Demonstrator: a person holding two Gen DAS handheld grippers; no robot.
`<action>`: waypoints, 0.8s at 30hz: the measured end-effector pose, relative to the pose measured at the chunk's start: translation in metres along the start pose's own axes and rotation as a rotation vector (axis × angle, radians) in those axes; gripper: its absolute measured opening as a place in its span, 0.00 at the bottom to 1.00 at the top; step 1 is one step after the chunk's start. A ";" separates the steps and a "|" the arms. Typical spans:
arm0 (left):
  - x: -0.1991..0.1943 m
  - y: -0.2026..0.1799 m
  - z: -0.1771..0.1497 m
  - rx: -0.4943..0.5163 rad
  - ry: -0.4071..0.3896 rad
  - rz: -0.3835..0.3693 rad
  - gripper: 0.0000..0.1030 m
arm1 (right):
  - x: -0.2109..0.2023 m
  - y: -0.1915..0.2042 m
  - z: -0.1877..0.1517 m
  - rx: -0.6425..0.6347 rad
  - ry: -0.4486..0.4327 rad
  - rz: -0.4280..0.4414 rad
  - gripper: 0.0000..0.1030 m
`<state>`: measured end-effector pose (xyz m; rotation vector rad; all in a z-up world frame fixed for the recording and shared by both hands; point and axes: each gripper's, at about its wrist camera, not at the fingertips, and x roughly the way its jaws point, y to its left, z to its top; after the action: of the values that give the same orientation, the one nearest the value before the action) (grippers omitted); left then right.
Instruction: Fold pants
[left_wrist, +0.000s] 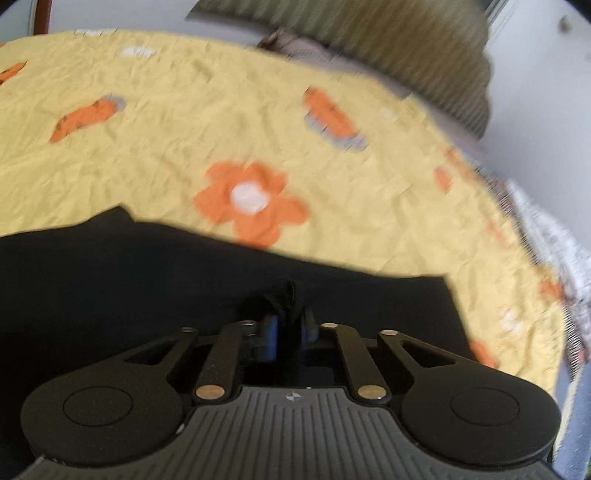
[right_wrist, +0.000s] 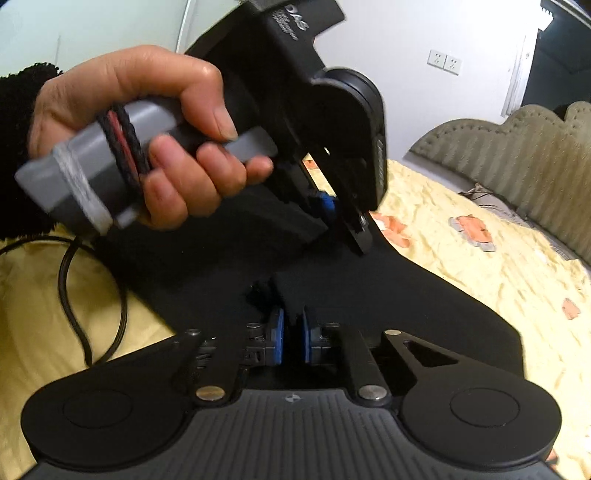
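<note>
In the left wrist view, the left hand-held gripper (left_wrist: 290, 325) is pinching a bunched fold of the black pants (left_wrist: 129, 280), which are lying across the yellow flowered bedspread (left_wrist: 184, 155) from nine to three o'clock. In the right wrist view, the right hand-held gripper (right_wrist: 291, 334) is clamping pants fabric at six o'clock, while a hand (right_wrist: 140, 122) is gripping the left tool's grey handle (right_wrist: 85, 173) at ten o'clock.

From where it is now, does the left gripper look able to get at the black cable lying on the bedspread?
Probably not right away. The left gripper is pinched on a fold of the black pants, so it must let go first. The cable lies off to the side, on the yellow bedspread.
</note>
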<state>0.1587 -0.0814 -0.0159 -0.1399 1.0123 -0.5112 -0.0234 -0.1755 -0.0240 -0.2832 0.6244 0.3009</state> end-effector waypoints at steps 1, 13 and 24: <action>-0.004 0.001 0.000 -0.004 0.002 0.028 0.26 | -0.002 -0.003 0.000 -0.014 0.006 0.011 0.10; 0.013 -0.053 -0.012 0.313 -0.005 0.177 0.63 | 0.004 -0.176 -0.030 0.416 0.109 -0.191 0.10; -0.001 -0.071 -0.058 0.481 -0.043 0.260 0.78 | -0.042 -0.148 -0.058 0.515 0.057 -0.132 0.10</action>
<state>0.0853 -0.1360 -0.0223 0.4026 0.8263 -0.4967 -0.0335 -0.3395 -0.0181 0.1623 0.7130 -0.0012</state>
